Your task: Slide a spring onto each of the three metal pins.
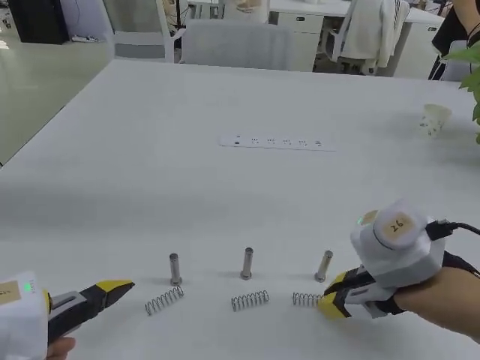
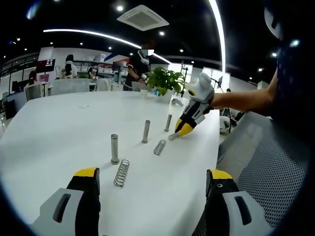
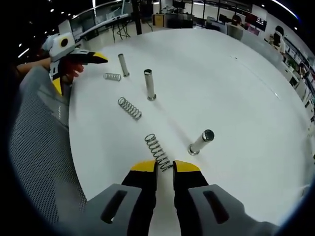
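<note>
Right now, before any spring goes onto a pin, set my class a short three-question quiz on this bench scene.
1. How many silver coiled wire springs lie on the white table?
2. True or false: one of the three upright metal pins already carries a spring.
3. Which yellow-tipped gripper has its jaws spread wide? A. left B. right

Key: 1. three. 2. false. 3. A, the left gripper; the right gripper has its jaws closed on the end of the rightmost spring.

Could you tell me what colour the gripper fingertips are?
Yellow fingertips, clearest in right gripper view.
</note>
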The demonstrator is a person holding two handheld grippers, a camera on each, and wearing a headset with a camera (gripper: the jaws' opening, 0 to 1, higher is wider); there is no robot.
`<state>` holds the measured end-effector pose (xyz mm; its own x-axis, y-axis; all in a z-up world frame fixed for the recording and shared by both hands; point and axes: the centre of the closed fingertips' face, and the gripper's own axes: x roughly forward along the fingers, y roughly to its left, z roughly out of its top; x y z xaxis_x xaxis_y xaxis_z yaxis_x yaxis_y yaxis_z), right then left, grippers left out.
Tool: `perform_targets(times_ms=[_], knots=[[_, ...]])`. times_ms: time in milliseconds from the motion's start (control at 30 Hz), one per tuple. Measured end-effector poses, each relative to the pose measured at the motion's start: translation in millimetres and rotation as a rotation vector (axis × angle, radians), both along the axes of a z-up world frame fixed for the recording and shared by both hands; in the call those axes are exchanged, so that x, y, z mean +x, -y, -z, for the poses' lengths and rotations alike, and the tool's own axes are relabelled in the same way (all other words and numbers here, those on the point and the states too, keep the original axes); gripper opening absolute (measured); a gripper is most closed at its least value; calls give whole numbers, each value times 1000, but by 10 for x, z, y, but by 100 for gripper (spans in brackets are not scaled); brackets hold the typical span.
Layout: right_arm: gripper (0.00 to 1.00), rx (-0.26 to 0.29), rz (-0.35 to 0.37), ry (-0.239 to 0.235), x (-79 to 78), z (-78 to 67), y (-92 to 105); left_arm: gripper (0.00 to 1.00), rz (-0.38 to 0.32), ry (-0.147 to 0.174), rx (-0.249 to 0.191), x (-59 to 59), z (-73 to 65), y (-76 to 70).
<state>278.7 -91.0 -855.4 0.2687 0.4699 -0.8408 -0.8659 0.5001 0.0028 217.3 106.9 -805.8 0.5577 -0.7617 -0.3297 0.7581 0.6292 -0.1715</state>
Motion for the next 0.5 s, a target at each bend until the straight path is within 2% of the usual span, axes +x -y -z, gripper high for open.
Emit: perform_targets(times_ms=[500], knots=[[9, -62, -76, 10, -52, 49, -49, 84, 7, -5, -3, -21, -12, 12]])
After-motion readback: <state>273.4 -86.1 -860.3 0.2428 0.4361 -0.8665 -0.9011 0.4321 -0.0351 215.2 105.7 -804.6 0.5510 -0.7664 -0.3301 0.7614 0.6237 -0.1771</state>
